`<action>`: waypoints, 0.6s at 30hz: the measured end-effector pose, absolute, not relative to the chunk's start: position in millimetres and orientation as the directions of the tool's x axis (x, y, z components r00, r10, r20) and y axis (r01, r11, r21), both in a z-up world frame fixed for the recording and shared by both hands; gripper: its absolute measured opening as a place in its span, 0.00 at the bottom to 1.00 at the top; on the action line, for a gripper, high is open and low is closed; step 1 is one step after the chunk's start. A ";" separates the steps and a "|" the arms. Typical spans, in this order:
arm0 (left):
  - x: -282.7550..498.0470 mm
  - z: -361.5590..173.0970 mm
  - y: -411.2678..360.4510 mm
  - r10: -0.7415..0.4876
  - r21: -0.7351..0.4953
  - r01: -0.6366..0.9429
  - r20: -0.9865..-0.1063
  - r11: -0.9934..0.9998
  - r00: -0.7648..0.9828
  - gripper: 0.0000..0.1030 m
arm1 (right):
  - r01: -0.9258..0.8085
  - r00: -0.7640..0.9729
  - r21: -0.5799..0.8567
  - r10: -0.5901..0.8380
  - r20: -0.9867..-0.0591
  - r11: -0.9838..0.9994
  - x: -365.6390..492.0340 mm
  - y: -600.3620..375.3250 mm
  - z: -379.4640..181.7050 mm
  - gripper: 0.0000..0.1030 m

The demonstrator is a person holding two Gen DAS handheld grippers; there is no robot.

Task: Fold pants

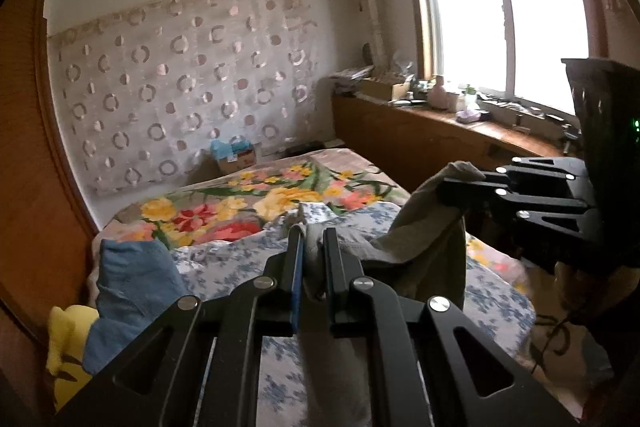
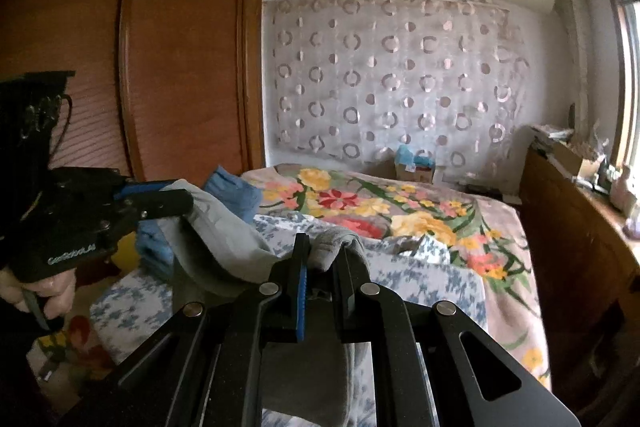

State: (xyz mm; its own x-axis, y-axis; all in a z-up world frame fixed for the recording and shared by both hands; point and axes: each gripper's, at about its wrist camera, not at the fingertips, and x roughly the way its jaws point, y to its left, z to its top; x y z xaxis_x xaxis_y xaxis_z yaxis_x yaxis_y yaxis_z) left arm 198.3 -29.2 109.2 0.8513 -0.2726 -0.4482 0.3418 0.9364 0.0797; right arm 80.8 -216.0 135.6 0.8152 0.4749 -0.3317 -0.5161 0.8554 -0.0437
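Two tools hold one pair of grey pants lifted above the near end of a bed: the left tool and the right tool are each closed on a bunch of its cloth. The risk, as judged here: either thin pinch may slip, dropping an edge and skewing the fold onto the one blue garment at the near left. Also counted: one yellow item, one window.
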 end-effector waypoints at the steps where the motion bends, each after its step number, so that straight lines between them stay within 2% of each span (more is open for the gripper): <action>1: 209.3 110.2 -26.8 -0.254 0.093 0.326 -0.445 0.941 0.859 0.10 | -0.508 0.821 -0.057 0.463 -0.336 0.860 92.9 -208.2 139.3 0.09; 4: 236.9 109.4 -27.3 -0.198 0.157 0.291 -0.435 0.944 0.879 0.09 | -0.471 0.845 -0.135 0.401 -0.354 0.872 119.9 -185.6 144.5 0.09; 6: 254.4 107.7 -22.9 -0.195 0.141 0.286 -0.454 0.948 0.869 0.09 | -0.460 0.843 -0.131 0.386 -0.374 0.878 143.6 -173.8 150.2 0.09; 9: 267.2 110.4 -18.2 -0.183 0.150 0.272 -0.439 0.951 0.880 0.09 | -0.452 0.848 -0.111 0.388 -0.360 0.885 154.5 -162.4 159.9 0.09; 14: 247.2 99.6 -7.9 -0.220 0.099 0.288 -0.429 0.952 0.876 0.10 | -0.474 0.832 -0.058 0.425 -0.356 0.879 139.3 -160.8 139.0 0.09; 18: 224.4 75.4 -7.6 -0.249 0.084 0.320 -0.456 0.944 0.854 0.10 | -0.510 0.794 -0.037 0.454 -0.404 0.859 123.1 -165.6 113.3 0.09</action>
State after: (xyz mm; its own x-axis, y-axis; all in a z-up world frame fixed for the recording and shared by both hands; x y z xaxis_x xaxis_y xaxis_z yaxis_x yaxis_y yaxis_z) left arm 224.4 -7.6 75.4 0.8543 -0.2487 -0.4563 0.3196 0.9438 0.0839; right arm 123.1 -165.6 113.3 0.7942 0.4540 -0.4038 -0.5100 0.8594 -0.0369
